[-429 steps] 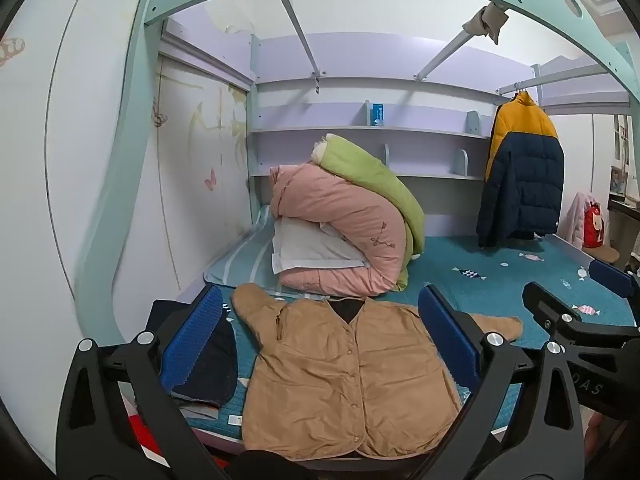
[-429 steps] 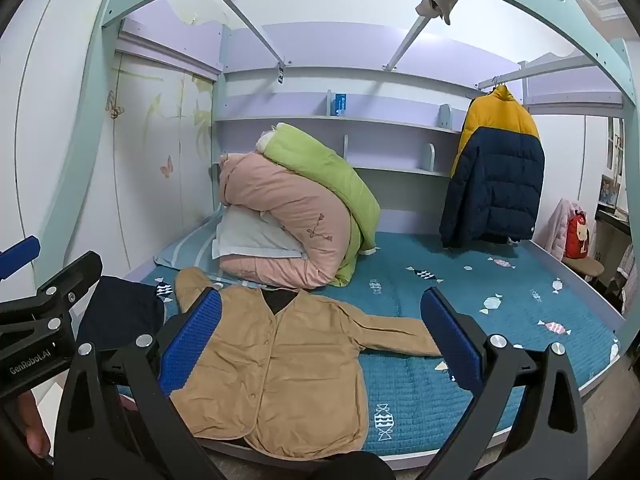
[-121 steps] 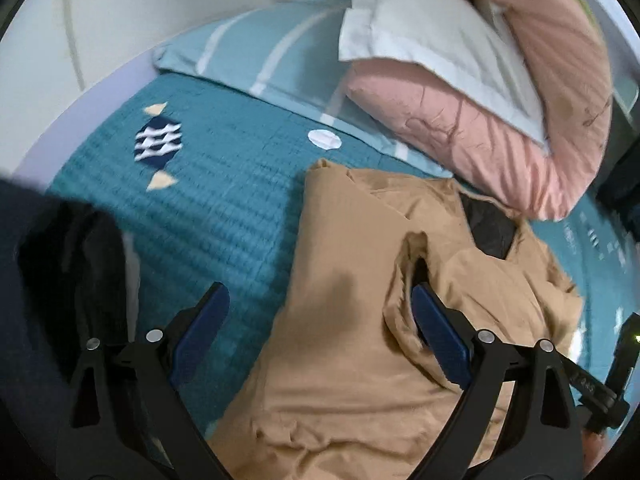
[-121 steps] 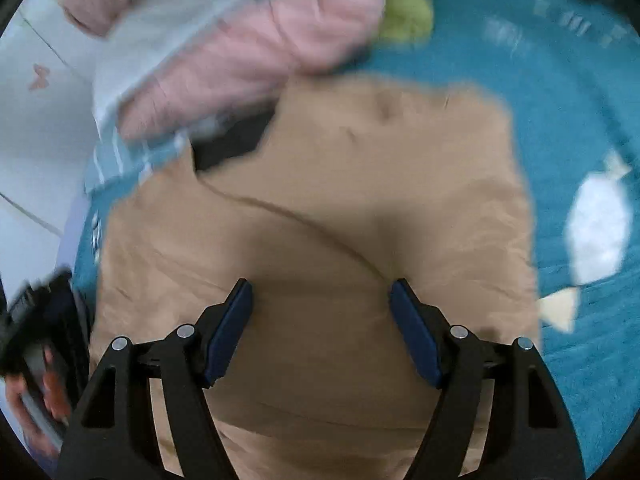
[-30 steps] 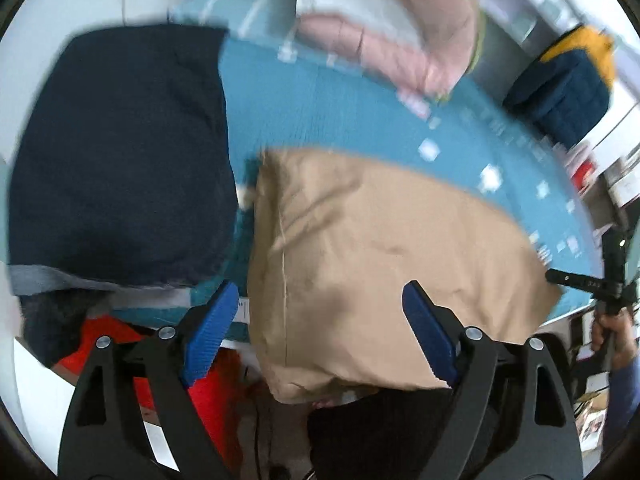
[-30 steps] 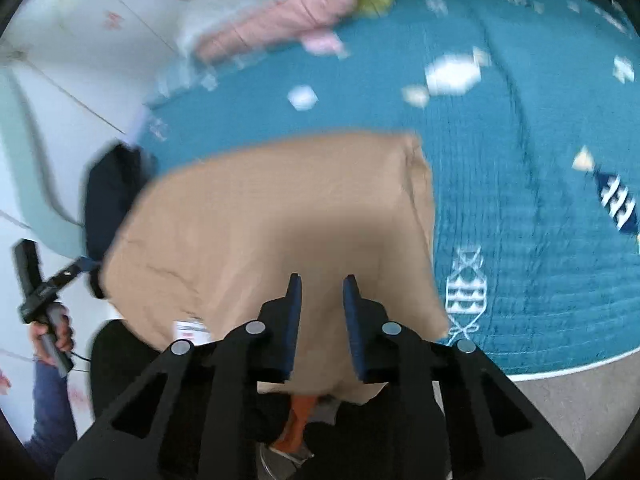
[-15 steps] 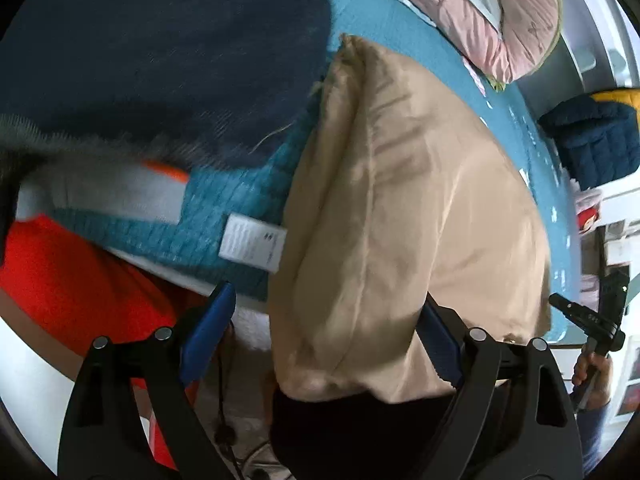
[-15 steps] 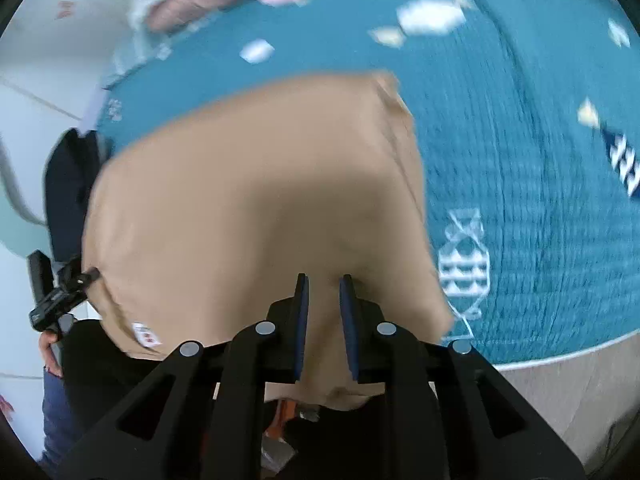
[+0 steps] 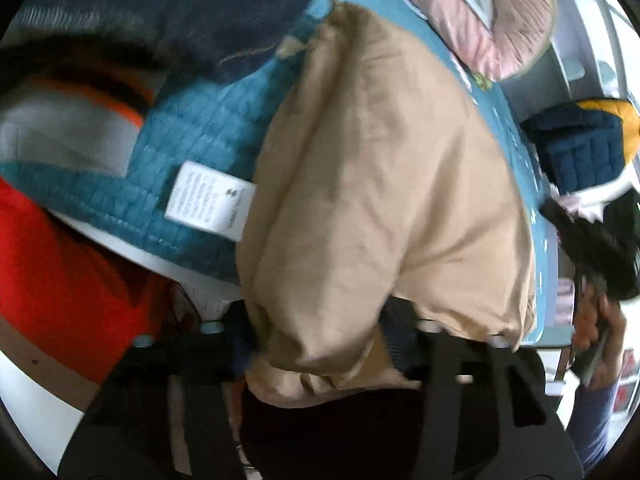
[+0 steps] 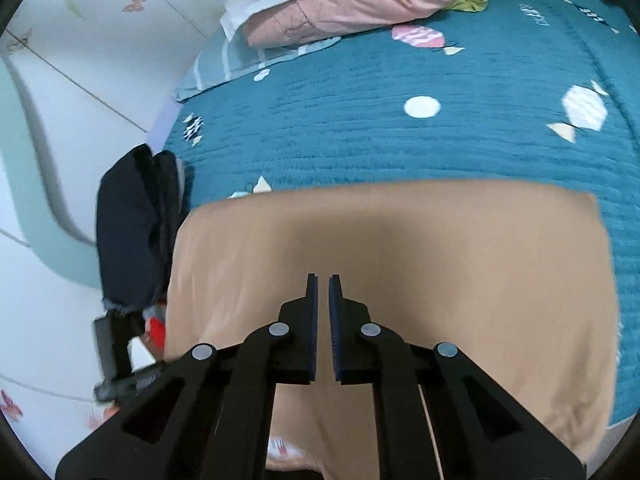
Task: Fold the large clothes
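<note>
The tan jacket (image 9: 380, 184) lies folded on the teal bedspread (image 10: 400, 144) at the near edge of the bed; it also fills the lower right wrist view (image 10: 440, 264). My left gripper (image 9: 320, 344) has its jaws around the jacket's near hanging edge; the fabric bunches between them and hides the fingertips. My right gripper (image 10: 323, 292) is above the folded jacket with its jaws nearly together and nothing between them. The left gripper's body also shows at the lower left of the right wrist view (image 10: 116, 356).
A folded dark navy garment (image 10: 132, 220) lies left of the jacket at the bed's edge. Pink and green bedding (image 10: 340, 4) is piled at the head of the bed. A navy and yellow coat (image 9: 580, 140) hangs at the far side. Something red (image 9: 60, 280) sits below the bed edge.
My left gripper has dropped to the jacket's near edge and its jaws have closed in on the fabric. My right gripper has stayed shut and pulled back, so more of the bedspread shows.
</note>
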Tool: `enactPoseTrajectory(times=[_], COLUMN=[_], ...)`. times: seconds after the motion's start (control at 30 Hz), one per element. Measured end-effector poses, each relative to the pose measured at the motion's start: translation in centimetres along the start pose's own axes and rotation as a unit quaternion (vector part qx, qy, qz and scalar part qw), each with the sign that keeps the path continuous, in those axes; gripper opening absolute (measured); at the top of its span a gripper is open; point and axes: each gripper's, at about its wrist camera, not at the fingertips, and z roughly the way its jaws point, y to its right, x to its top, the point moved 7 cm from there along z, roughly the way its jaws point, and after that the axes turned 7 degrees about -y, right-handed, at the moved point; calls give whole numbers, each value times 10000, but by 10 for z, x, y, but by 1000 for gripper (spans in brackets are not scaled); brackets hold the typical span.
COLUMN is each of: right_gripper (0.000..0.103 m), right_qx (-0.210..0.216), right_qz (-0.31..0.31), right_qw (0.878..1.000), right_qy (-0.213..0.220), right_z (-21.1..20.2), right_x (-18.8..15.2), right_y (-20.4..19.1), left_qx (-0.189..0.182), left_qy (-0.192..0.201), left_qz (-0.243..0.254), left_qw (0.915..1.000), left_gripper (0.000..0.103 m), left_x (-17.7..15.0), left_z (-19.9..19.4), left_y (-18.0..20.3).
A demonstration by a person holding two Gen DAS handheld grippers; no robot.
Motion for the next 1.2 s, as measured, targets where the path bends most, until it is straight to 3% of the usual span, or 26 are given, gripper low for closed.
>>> enactPoseTrajectory(times=[0.1, 0.2, 0.23, 0.37, 0.5, 0.67, 0.77, 0.83, 0.93, 1.03, 1.07, 1.13, 1.2], right_gripper=[3, 0, 0, 0, 2, 0, 0, 6, 8, 35, 49, 52, 55], right_qx=[142, -263, -164, 178, 546, 655, 951, 925, 728, 651, 524, 306, 258], right_qz=[208, 281, 388, 549, 643, 1013, 1275, 1128, 655, 216, -6, -460, -777], right_qw=[9991, 9966, 9968, 9960, 9934, 9882, 9840, 9872, 9950, 9929, 9901, 9824, 9769], right_qy=[-349, -730, -686, -684, -778, -940, -809, -648, 197, 976, 1300, 1783, 1975], right_z=[28, 61, 65, 44, 15, 41, 37, 22, -33, -86, -107, -139, -152], right_x=[1, -9, -12, -28, -71, -112, -112, -111, -108, -111, -115, -125, -133], right_y=[2, 19, 23, 19, 11, 33, 38, 33, 18, 0, -8, -26, -41], left_qx=[97, 120, 95, -33, -171, -272, 11, 14, 95, 155, 147, 135, 199], left_qy=[42, 48, 15, 115, 190, 83, 82, 101, 130, 129, 107, 76, 43], left_qz=[259, 477, 497, 728, 1036, 1660, 2145, 2197, 2175, 2171, 2139, 2071, 2022], left_qw=[9996, 9988, 9987, 9973, 9943, 9857, 9767, 9755, 9759, 9759, 9767, 9782, 9791], left_gripper=[22, 21, 21, 20, 20, 20, 20, 20, 20, 20, 20, 20, 20], left_x=[4, 6, 11, 17, 19, 11, -3, -5, -10, -16, -16, -17, -18], left_z=[-9, -18, -18, -38, -55, -66, -64, -66, -68, -66, -65, -62, -59], left_y=[14, 24, 33, 52, 81, 130, 162, 177, 192, 205, 210, 219, 226])
